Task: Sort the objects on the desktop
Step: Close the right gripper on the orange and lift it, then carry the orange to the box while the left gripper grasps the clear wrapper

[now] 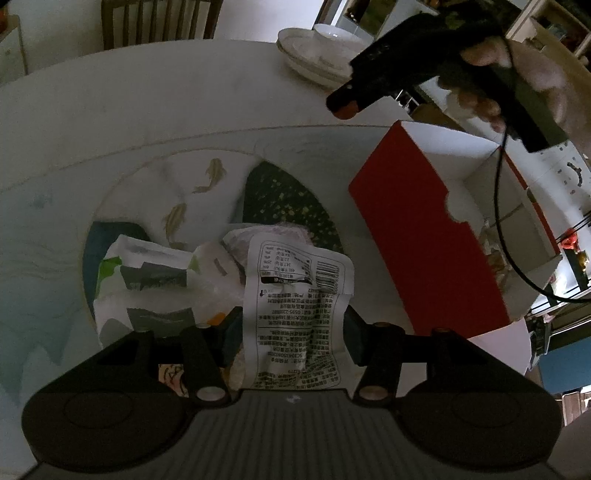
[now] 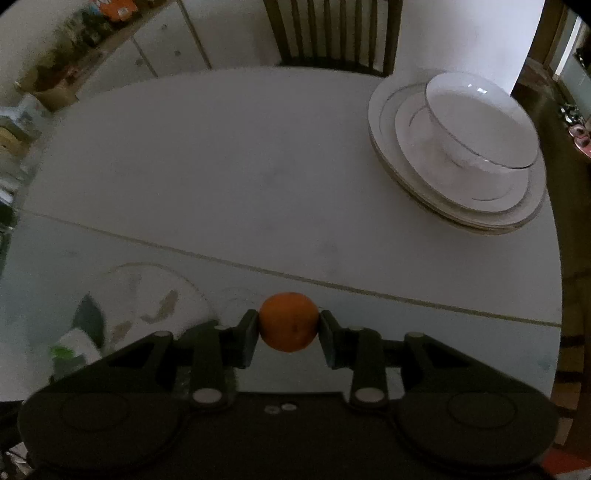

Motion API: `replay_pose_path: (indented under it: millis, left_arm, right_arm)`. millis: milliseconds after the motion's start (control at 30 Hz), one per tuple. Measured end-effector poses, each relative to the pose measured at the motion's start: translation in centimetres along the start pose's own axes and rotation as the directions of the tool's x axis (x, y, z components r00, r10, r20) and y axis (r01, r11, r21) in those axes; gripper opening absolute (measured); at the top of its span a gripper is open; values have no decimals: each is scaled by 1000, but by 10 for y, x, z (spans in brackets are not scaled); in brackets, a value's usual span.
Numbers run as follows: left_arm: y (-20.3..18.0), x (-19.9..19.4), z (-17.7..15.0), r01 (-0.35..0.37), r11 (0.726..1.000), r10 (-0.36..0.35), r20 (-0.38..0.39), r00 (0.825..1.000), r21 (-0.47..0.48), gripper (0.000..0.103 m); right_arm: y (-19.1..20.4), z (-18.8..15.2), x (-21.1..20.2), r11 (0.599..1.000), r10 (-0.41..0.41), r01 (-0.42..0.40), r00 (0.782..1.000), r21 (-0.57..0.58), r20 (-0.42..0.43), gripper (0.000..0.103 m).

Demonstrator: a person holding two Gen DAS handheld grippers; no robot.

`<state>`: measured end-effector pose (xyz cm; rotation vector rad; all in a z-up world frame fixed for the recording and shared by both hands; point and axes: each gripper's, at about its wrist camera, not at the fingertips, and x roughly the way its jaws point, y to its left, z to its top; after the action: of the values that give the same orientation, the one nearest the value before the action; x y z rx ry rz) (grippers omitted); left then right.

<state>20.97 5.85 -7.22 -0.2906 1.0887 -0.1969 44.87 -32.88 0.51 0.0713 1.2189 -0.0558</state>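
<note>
I see both views dim and greyish, fisheye bending the desk (image 2: 258,166) edge, corners blurred, soft grain throughout, no glare

Ahead of me I see a white round bench (image 2: 229,155) with a thin seam running across it, and a wooden slat-backed chair (image 2: 332,33) pushed up at its far edge. On the bench's far right I make out a stack of white plates (image 2: 461,206) with a white bowl (image 2: 480,122) sitting on top. Off to the left, white cupboards (image 2: 162,48) stand against the wall.
</note>
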Motion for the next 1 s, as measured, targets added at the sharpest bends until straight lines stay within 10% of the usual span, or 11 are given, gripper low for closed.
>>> replay_pose_path:
  millis: [1000]
  left_arm:
    - [-94,-47,-3,-8,995,-4,117,993,101,54]
  right_arm:
    - [-16,-117,-136,995,74,-65,988,-69,135,34]
